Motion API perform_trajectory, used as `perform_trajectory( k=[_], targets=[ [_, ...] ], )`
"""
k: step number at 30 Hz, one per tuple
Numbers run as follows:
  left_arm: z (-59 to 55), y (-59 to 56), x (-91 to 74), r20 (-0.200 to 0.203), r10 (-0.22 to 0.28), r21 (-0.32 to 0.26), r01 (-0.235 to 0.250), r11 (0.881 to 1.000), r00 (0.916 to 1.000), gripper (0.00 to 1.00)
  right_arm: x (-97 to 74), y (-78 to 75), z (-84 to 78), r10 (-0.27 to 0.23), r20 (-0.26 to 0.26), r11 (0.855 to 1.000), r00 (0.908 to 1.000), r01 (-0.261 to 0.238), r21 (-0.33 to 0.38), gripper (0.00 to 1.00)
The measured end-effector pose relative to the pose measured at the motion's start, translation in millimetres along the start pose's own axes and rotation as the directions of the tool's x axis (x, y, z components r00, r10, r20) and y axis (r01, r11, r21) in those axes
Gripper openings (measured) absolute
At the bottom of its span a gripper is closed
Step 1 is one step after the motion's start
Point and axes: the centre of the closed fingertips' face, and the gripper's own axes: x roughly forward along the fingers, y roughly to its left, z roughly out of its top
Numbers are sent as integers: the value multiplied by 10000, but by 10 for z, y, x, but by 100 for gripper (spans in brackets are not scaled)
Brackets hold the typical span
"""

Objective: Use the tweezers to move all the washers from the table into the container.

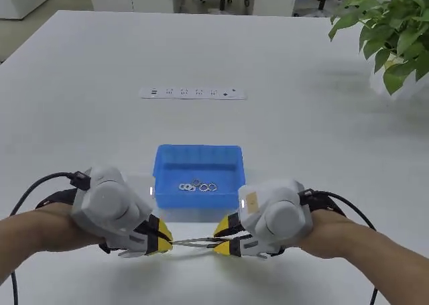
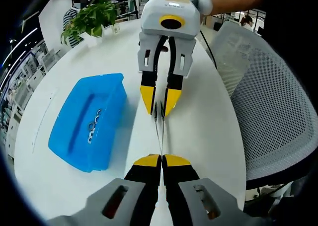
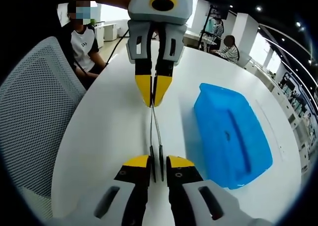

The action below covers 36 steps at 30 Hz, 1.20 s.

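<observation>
Left gripper (image 1: 165,240): my rounded grey shell, black jaws tipped yellow.
Right gripper (image 1: 219,242): same grey and yellow, with a small tan label (image 1: 251,202).
Cables (image 1: 27,192): black, one trailing from each of my wrists.
Wrist straps (image 1: 59,199): black.

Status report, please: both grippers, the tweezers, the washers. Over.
Left gripper and right gripper both shut on the tweezers, one at each end. Washers lie in the blue container. Nothing between tweezers and container.
</observation>
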Motion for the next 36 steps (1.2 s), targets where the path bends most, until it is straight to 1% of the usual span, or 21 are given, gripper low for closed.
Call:
perform_trajectory(
  k=[1, 3, 5, 9, 12, 15, 17, 27, 29, 32, 36],
  targets=[
    [-6, 6, 11, -9, 28, -37, -28, 10000, 10000, 5, 3, 1, -11, 16, -41, 10000, 10000, -16, 46, 14],
    [-23, -22, 27, -33, -137, -213, 137, 9997, 9999, 5, 6, 5, -30, 46, -96, 9999, 9999, -45, 135, 14],
    [-52, -26, 49, -113, -194, -391, 190, 9991, 9997, 5, 5, -9, -31, 15, -79, 9997, 10000, -13, 226, 15],
    [-81, -57, 88, -260, -279, -543, 265, 9982, 9993, 5, 4, -8, -33, -1, -78, 9995, 10000, 3, 307, 16],
    [-110, -60, 108, -379, -286, -664, 261, 9975, 9989, 5, 3, 3, -26, 17, -101, 9995, 9999, -14, 315, 16],
    [-144, -62, 122, -491, -298, -901, 253, 9956, 9983, 5, 6, 2, -27, -13, -129, 9995, 9999, 17, 313, 17],
    [-132, -57, 107, -412, -276, -965, 236, 9951, 9988, 5, 6, 5, -26, -13, -151, 9995, 9999, 18, 308, 18],
    [-123, -67, 110, -445, -196, -935, 154, 9955, 9988, 6, 0, 26, -15, -118, -159, 9996, 9998, 122, 259, 20],
    [-120, -72, 109, -426, -183, -1020, 139, 9947, 9989, 7, 1, 22, -18, -144, -180, 9996, 9997, 148, 242, 22],
    [-117, -78, 110, -411, -159, -1081, 114, 9941, 9990, 8, -9, 9, -15, -240, -185, 9994, 9995, 244, 250, 24],
    [-127, -102, 94, -408, -70, -1168, 22, 9932, 9991, 12, -78, -28, 31, -496, 24, 9977, 9988, 495, 454, 28]
  ],
)
